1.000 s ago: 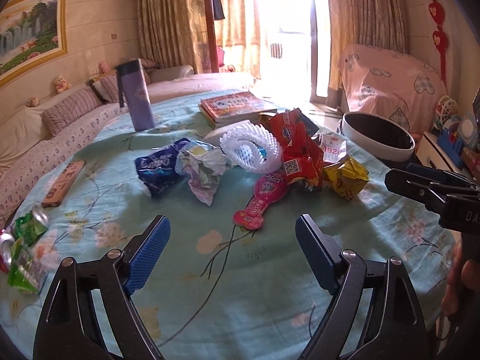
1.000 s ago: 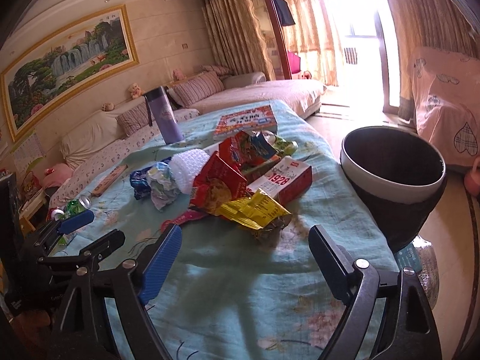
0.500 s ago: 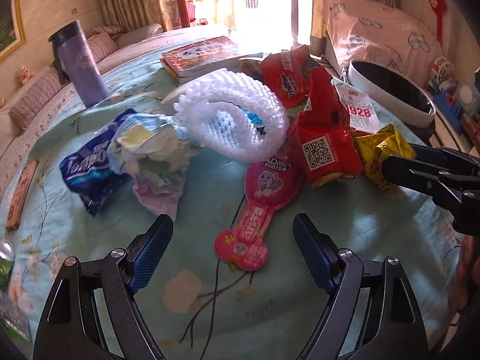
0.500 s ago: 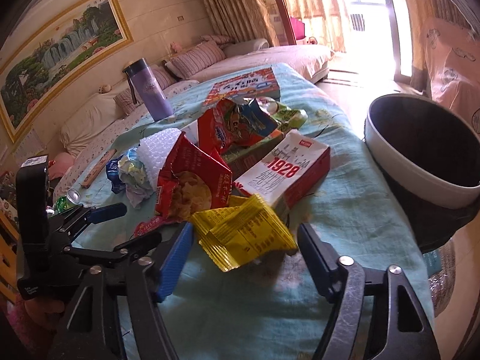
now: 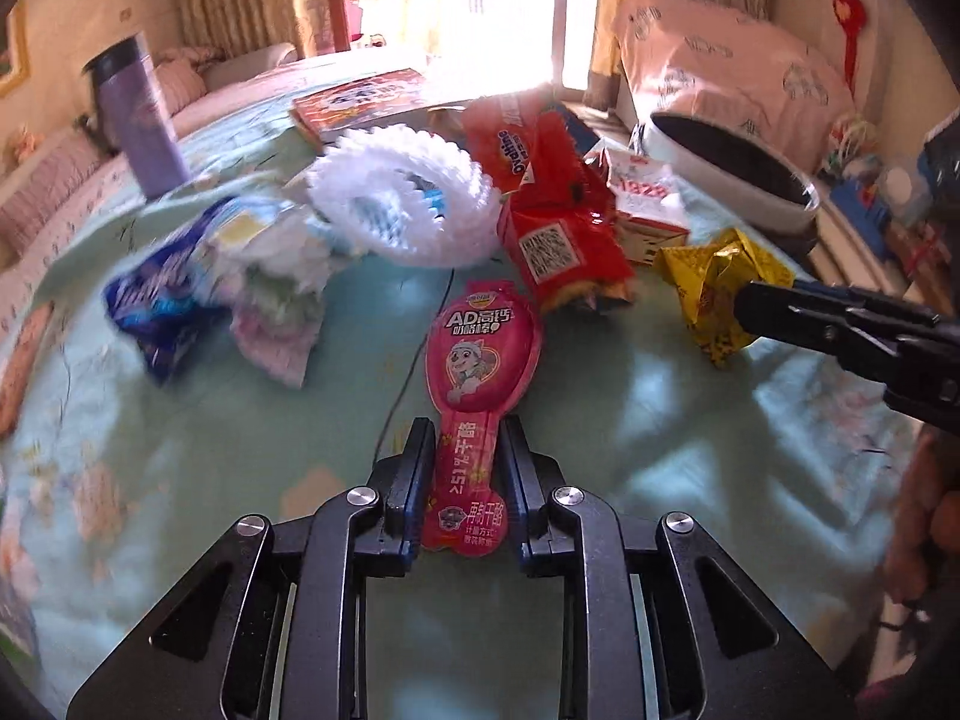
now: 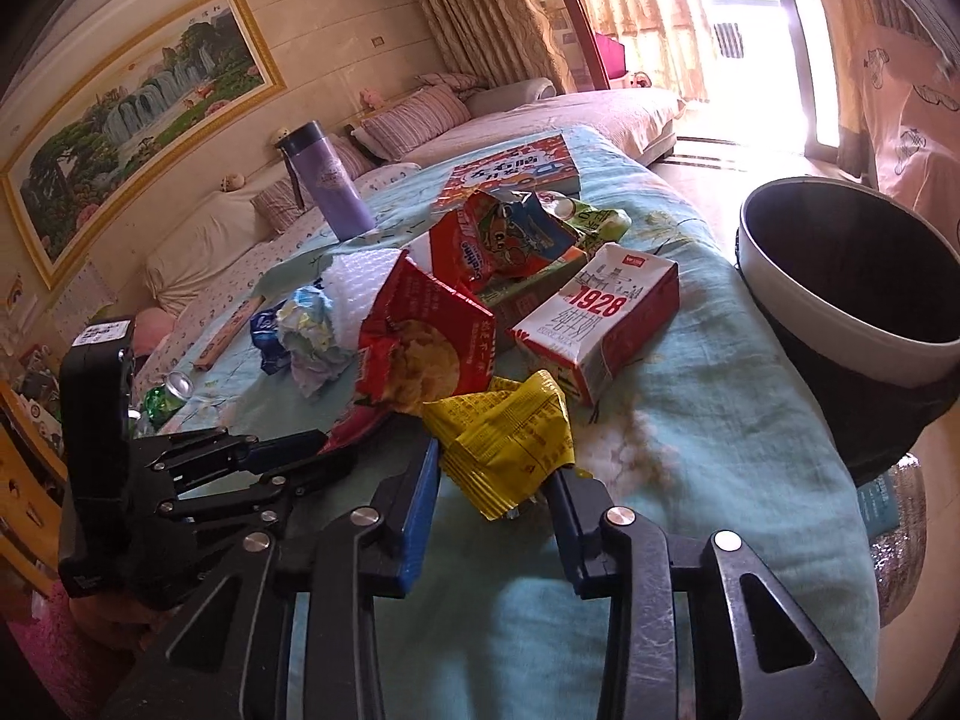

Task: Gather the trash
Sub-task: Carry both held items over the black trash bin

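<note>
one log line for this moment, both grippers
left gripper: closing on pink wrapper | right gripper: closing on yellow wrapper | bin: nothing dropped yet

The right gripper is closing its jaws around a crumpled yellow wrapper near the table's right edge. Behind the wrapper lie a milk carton and a torn red snack bag. A dark bin stands just beside that edge.

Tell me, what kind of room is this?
Most likely a home living room. There is a long cushioned sofa under a framed waterfall painting, curtains by a bright balcony door, and a table with a flowery cloth.
</note>
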A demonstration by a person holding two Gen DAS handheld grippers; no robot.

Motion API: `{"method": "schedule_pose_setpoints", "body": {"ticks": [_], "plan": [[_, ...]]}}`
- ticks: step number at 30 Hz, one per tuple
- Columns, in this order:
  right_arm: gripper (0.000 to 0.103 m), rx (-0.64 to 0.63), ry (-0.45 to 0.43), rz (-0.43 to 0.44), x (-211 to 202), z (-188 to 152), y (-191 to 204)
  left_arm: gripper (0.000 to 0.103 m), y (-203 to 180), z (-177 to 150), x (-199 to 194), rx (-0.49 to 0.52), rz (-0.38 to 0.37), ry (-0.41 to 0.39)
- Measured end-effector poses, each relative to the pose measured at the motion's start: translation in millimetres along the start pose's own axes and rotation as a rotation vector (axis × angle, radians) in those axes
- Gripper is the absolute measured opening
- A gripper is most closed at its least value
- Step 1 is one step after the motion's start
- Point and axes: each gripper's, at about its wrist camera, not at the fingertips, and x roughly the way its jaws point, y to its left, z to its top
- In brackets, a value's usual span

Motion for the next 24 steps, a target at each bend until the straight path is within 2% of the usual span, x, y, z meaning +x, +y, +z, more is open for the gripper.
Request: {"method": "schedule_pose_setpoints", "body": {"ticks": [4, 9, 15, 24], "plan": [[0.035, 0.002, -0.011, 0.002, -13.1, -6.4, 3.3, 0.020, 2.1, -14.2, -28.8, -0.068, -0.051, -0.040], [0.035, 0.004, -0.031, 0.004, -30.6, -13.5, 5.8, 0.020, -10.0, -19.4, -57.9, -0.093, -0.101, -0.092], [0.035, 0.020, -0.065, -0.009, -51.3, -16.5, 0.4, 0.020, -40.5, -9.6, -78.9, -0.036, -0.138, -0.143], [0.035, 0.064, -0.117, -0.038, -78.9, -13.3, -25.6, 0.020, -82.2, 17.9, -71.0, 0.040, -0.166, -0.161]]}}
